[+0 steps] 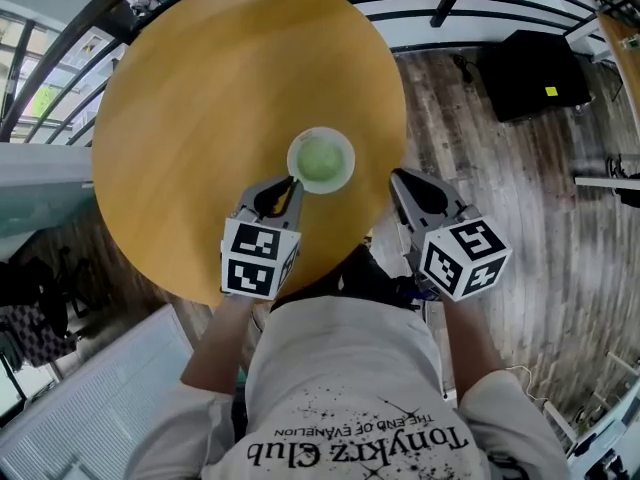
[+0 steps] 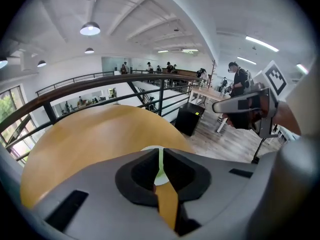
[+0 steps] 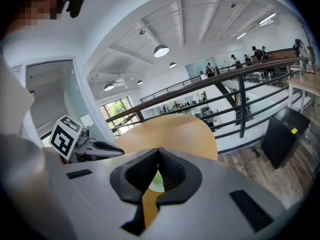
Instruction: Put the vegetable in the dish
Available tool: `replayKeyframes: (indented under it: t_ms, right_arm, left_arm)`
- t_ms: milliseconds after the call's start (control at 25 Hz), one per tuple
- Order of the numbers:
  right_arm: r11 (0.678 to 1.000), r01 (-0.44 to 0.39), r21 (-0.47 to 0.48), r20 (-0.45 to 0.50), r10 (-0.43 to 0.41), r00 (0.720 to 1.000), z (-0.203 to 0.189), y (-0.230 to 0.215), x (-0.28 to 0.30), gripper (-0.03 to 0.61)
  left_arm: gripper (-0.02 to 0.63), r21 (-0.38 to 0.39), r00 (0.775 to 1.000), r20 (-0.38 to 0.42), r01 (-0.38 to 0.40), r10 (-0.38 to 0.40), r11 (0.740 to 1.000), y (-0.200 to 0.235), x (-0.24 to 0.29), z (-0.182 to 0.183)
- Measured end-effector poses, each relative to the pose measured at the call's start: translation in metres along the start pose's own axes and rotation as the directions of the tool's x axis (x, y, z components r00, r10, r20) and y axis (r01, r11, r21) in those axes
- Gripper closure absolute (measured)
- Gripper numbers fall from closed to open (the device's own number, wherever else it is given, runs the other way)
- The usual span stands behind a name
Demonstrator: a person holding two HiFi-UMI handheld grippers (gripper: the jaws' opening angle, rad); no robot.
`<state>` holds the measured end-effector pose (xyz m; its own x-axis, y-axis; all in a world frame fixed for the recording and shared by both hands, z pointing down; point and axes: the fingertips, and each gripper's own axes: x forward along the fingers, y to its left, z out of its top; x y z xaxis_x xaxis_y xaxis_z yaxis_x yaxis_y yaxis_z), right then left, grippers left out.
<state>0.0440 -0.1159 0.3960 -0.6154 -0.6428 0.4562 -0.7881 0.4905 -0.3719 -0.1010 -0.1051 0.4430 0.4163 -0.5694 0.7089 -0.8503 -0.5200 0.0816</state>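
The green vegetable (image 1: 320, 158) lies in the white dish (image 1: 343, 175), which stands on the round wooden desk (image 1: 200, 98) toward the person's side. The left gripper (image 1: 292, 182) hangs just beside the dish, its jaws closed on nothing (a sliver of dish shows past them). The right gripper (image 1: 397, 176), at the desk's rim, has its jaws together and empty too.

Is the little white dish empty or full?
Not empty: the small white round dish holds a pale green vegetable, filling its middle in the head view.
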Motion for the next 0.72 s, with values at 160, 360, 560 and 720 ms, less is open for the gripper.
replayKeyframes:
  t_ms: [160,360,560,720]
  right_arm:
    - [1.0,-0.006,-0.028,0.023,0.006,1.0,0.014,0.012,-0.004,0.557]
    - [0.999,0.003,-0.053,0.045,0.0,0.999,0.027,0.017,-0.012,0.557]
    - [0.998,0.008,-0.061,0.055,-0.005,0.998,0.028,0.023,-0.022,0.557]
    - [0.997,0.0,-0.072,0.03,0.002,1.0,0.023,0.031,-0.024,0.557]
  left_arm:
    - [0.581,-0.056,0.998,0.069,-0.001,0.005,0.998,-0.01,-0.024,0.003]
    - [0.591,-0.075,0.994,0.11,0.029,-0.021,0.997,-0.03,-0.04,0.003]
    - [0.591,-0.074,0.991,0.128,0.042,-0.032,0.996,-0.028,-0.047,0.008]
    - [0.591,-0.046,0.989,0.147,0.021,-0.014,0.999,-0.02,-0.055,0.018]
